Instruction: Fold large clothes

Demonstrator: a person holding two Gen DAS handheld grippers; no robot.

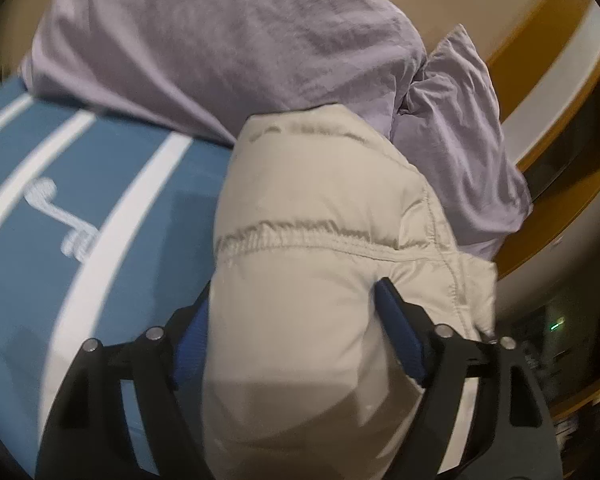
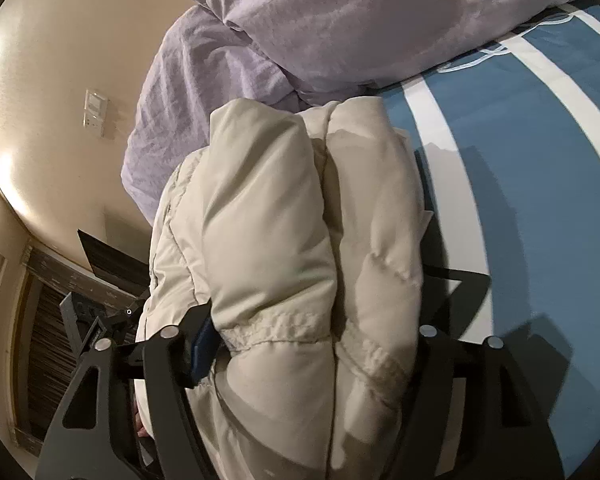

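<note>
My left fingers (image 1: 292, 304) and my right fingers (image 2: 312, 320) each clench a thick bunch of the cream puffer jacket (image 1: 324, 208), which rises over the blue, white-striped bed cover (image 1: 112, 184) just before the lilac pillows (image 1: 220, 36).

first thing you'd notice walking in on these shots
A bulky cream puffer jacket fills the middle of both views, bunched thick and squeezed in the left claw and the right claw. Under it lies a blue bedspread with white stripes, and behind it sit lilac pillows against the beige wall.
</note>
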